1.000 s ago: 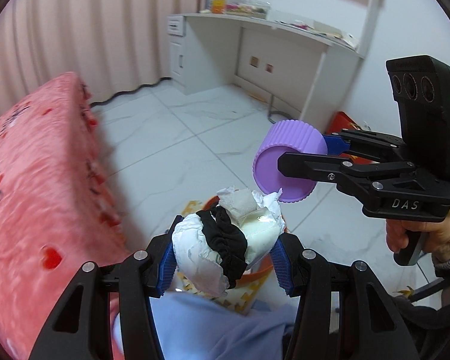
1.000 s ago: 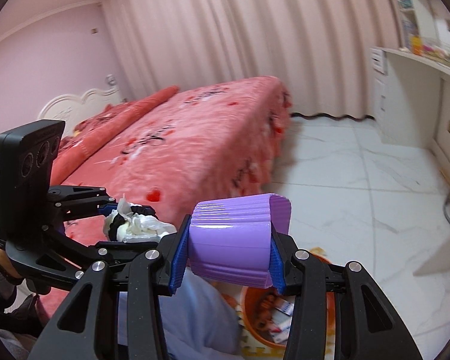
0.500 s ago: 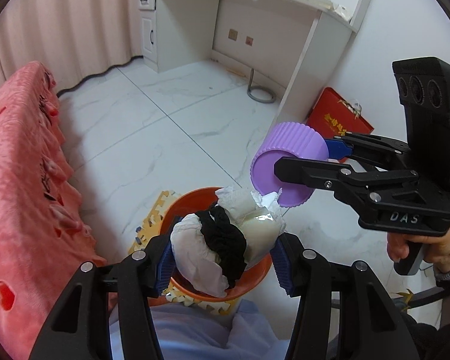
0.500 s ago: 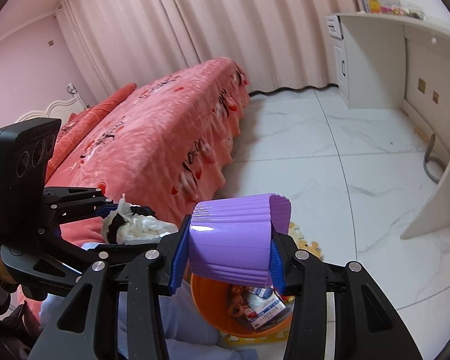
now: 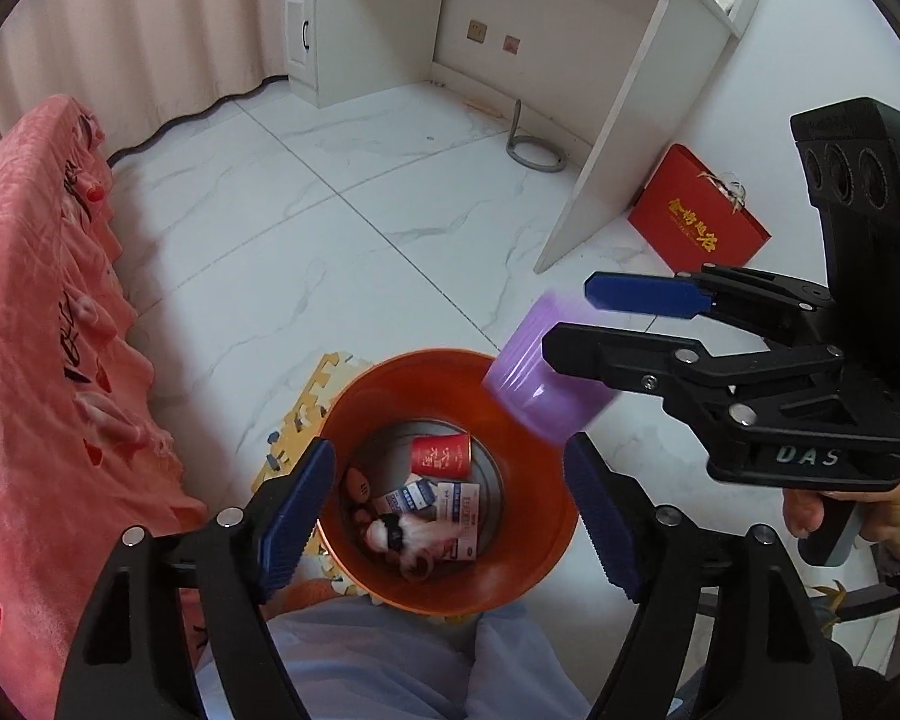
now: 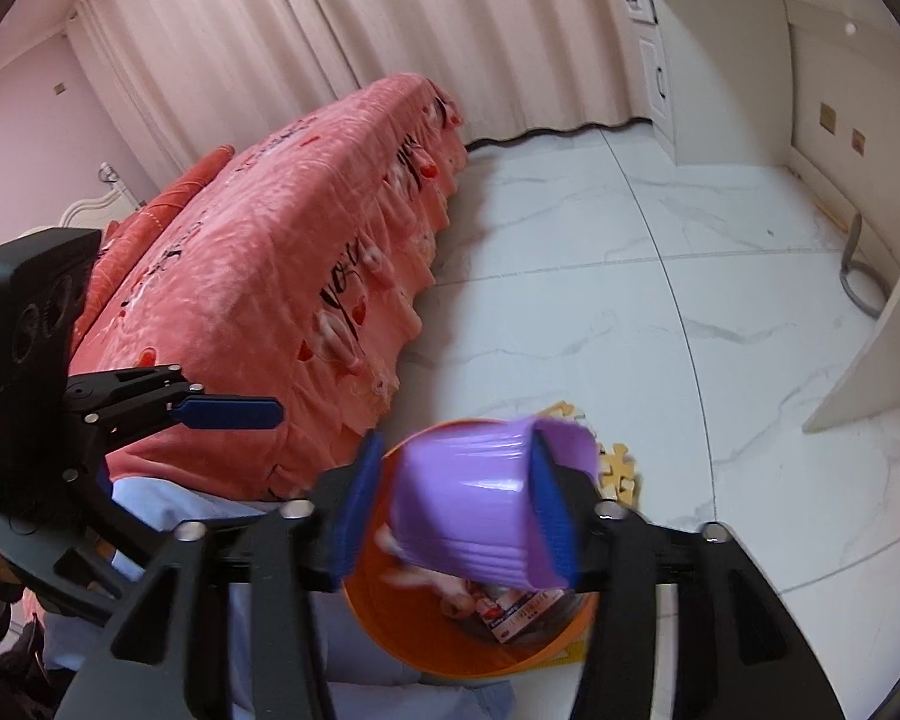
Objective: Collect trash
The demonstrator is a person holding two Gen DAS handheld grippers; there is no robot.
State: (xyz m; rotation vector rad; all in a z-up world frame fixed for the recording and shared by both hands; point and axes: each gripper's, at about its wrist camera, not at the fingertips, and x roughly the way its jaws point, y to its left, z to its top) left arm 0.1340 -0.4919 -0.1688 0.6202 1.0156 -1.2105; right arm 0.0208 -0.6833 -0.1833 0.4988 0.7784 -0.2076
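Note:
An orange bin (image 5: 528, 564) stands on the floor right below both grippers, with cartons and wrappers in it. The white tissue wad with the black hair tie (image 5: 393, 533) lies inside it. My left gripper (image 5: 450, 516) is open and empty above the bin. My right gripper (image 6: 456, 510) is open; the purple ribbed cup (image 6: 471, 498) sits blurred between its spread fingers, tilted over the bin (image 6: 474, 654). In the left wrist view the cup (image 5: 540, 372) is at the bin's right rim, apart from the blue finger pad (image 5: 642, 294).
A pink bed (image 5: 36, 324) runs along the left. A white desk (image 5: 600, 60) stands at the back, with a red box (image 5: 699, 222) leaning by its leg. A yellow foam mat (image 5: 306, 414) lies under the bin. My light blue trouser legs (image 5: 378, 660) are below.
Both grippers tilted down over the bin and opened. The tissue wad dropped from the left gripper into the bin. The purple cup has come loose in the right gripper and tips downward.

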